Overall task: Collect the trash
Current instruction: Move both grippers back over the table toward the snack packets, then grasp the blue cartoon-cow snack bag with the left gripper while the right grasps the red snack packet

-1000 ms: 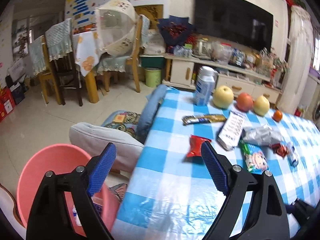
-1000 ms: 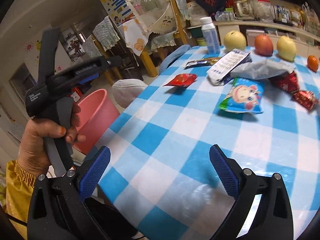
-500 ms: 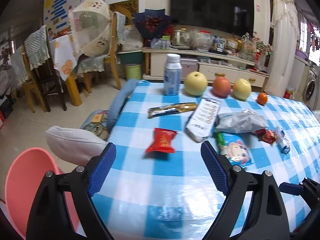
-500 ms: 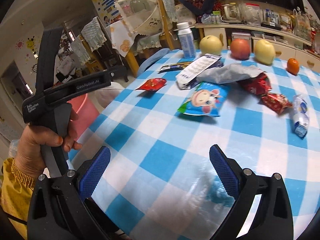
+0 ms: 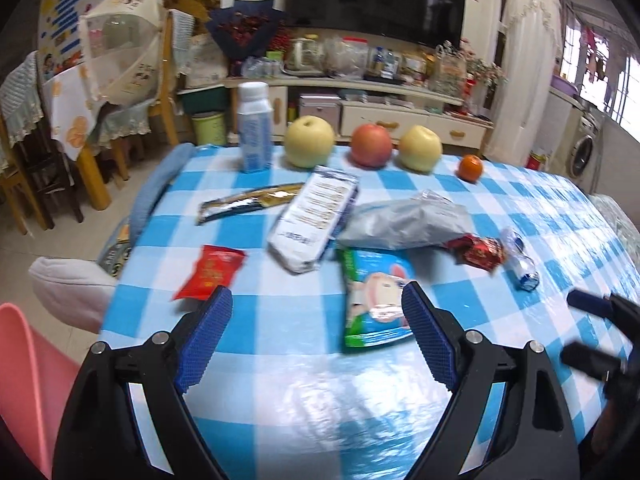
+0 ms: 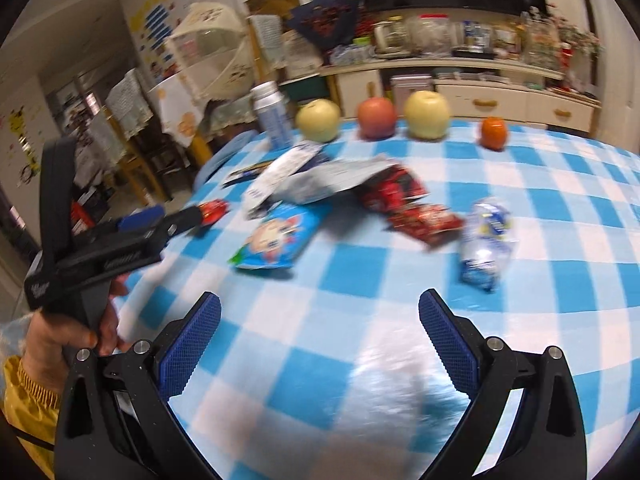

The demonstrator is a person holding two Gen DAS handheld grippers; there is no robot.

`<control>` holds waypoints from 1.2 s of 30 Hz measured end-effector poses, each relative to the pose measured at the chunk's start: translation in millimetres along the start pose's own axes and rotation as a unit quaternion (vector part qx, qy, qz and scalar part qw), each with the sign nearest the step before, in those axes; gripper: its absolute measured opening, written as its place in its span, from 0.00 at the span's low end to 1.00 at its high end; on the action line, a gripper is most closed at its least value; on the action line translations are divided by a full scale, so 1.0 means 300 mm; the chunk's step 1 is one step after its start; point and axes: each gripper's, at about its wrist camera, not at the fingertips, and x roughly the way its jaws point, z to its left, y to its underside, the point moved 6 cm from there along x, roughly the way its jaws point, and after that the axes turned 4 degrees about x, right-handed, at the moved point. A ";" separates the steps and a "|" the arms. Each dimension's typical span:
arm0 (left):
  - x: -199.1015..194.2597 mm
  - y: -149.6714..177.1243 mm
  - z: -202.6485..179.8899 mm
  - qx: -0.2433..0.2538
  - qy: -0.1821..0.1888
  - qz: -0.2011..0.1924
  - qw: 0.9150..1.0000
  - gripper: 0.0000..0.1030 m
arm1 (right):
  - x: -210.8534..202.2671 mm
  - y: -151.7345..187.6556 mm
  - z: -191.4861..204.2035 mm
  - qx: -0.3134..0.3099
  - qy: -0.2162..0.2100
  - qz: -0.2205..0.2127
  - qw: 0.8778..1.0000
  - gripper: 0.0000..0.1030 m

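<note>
Empty wrappers lie on the blue-checked table (image 5: 304, 400): a small red packet (image 5: 211, 271), a white bag (image 5: 316, 218), a grey bag (image 5: 404, 222), a green-and-blue cartoon bag (image 5: 376, 300), a red wrapper (image 5: 478, 252), a clear blue-white wrapper (image 5: 520, 266) and a dark gold bar wrapper (image 5: 250, 202). My left gripper (image 5: 316, 332) is open and empty, above the near table just short of the cartoon bag. My right gripper (image 6: 320, 340) is open and empty, near the blue-white wrapper (image 6: 486, 240) and the cartoon bag (image 6: 276, 240).
A pink bin (image 5: 24, 376) stands on the floor left of the table. A bottle (image 5: 254, 128), two yellow apples (image 5: 309, 142), a red apple (image 5: 371, 145) and an orange (image 5: 470, 168) line the far edge. A grey cushion (image 5: 68, 292) sits by the table's left side.
Both grippers have swung right and moved in over the table toward the wrappers. The pink bin has slid to the left wrist view's edge. Both stay open.
</note>
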 end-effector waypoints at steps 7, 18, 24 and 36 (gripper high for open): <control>0.098 -0.010 -0.083 0.009 0.018 0.029 0.999 0.85 | 0.000 -0.068 -0.180 0.044 0.036 -0.010 0.998 0.95; 0.246 -0.001 -0.146 0.024 -0.007 0.077 0.997 0.85 | 0.132 -0.158 -0.242 -0.017 0.068 0.002 0.998 0.94; 0.308 0.005 -0.151 0.016 -0.017 0.098 0.995 0.85 | 0.222 -0.188 -0.263 -0.047 0.077 0.015 0.996 0.93; 0.355 0.008 -0.165 0.033 -0.025 0.105 0.994 0.73 | 0.345 -0.211 -0.255 -0.092 0.074 0.047 0.992 0.80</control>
